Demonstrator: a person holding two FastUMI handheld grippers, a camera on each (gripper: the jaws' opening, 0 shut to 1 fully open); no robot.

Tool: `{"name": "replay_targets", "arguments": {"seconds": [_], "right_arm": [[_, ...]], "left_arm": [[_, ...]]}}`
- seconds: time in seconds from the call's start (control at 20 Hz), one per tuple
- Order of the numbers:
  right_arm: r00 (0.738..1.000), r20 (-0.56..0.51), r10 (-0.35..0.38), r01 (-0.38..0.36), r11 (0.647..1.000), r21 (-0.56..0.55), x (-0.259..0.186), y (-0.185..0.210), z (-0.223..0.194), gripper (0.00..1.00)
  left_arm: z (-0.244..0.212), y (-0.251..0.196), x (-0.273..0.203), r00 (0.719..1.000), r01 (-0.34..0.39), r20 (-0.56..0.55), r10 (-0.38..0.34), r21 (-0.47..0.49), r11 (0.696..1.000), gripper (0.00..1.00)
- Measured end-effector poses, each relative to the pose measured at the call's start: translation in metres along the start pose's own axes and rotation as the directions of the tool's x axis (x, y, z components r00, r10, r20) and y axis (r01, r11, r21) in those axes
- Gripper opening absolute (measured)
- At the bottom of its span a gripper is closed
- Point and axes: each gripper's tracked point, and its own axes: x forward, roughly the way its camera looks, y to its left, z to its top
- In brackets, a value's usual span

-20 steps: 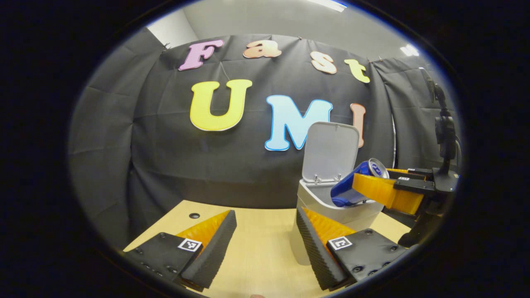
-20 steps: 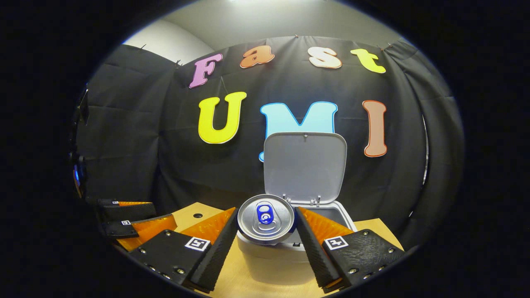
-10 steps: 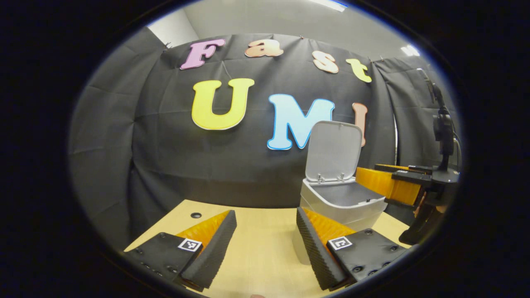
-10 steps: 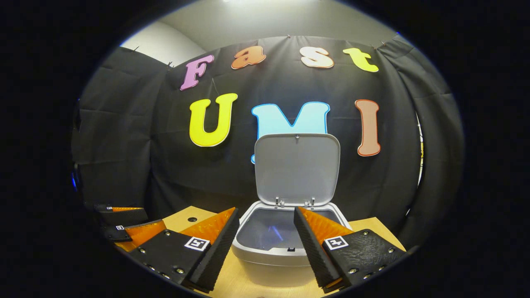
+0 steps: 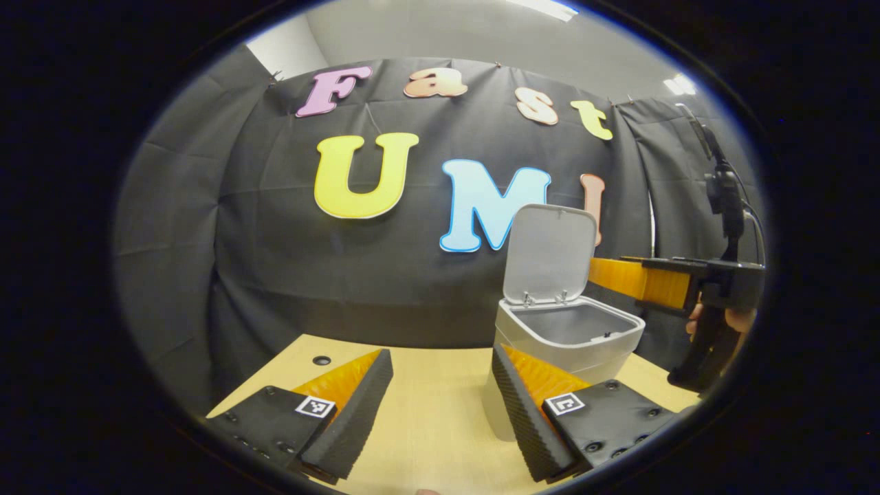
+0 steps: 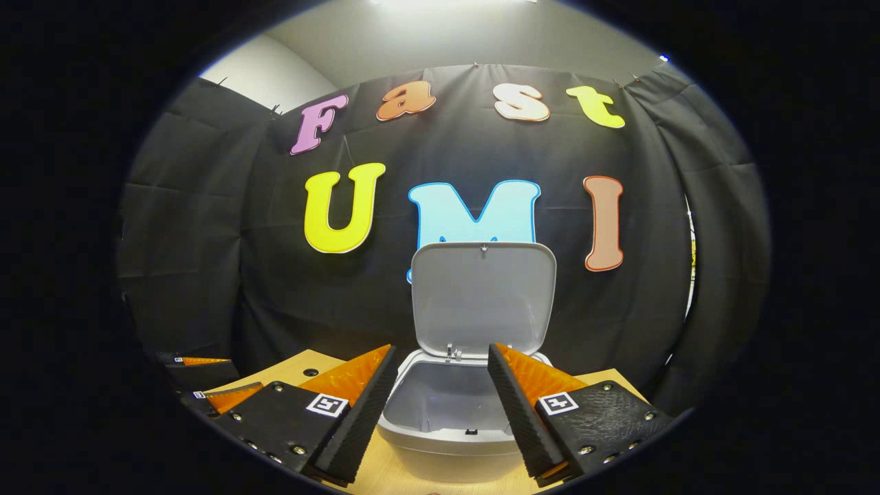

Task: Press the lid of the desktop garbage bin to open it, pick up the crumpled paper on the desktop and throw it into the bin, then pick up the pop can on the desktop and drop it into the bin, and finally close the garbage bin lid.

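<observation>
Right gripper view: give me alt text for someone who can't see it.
A desktop garbage bin stands on the wooden desktop with its lid raised upright against the black cloth wall. The right gripper is open and empty, its fingers framing the bin's mouth. The left gripper shows at lower left.

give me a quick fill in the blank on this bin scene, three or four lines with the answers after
1. The lid of the garbage bin stands ____.
2. The right gripper has its jaws ____ with nothing between them.
3. The bin stands on a ____ desktop.
4. The left gripper holds ____.

Missing words: open; open; wooden; nothing
</observation>
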Motion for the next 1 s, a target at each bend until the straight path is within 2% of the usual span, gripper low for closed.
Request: {"name": "replay_targets", "arguments": {"seconds": [0.2,0.55,0.7,1.0], "right_arm": [[0.999,0.01,-0.041,0.041,0.999,-0.014,0.008,-0.006,0.02,0.86],[0.988,0.032,-0.152,0.153,0.988,-0.016,0.03,-0.034,0.057,0.86],[0.983,0.047,-0.177,0.179,0.983,-0.033,0.039,-0.043,0.07,0.86],[0.983,0.069,-0.17,0.171,0.985,-0.016,0.063,-0.052,0.096,0.86]], "left_arm": [[0.001,-0.005,-0.004,0.999,0.052,0.004,-0.052,0.008,0.999,0.95],[0.005,-0.014,-0.011,0.986,0.165,0.026,-0.166,0.019,0.986,0.96],[0.005,-0.012,-0.016,0.987,0.159,0.031,-0.159,0.006,0.987,0.95],[0.009,-0.012,-0.02,0.991,0.127,0.054,-0.126,-0.017,0.992,0.95]]}}
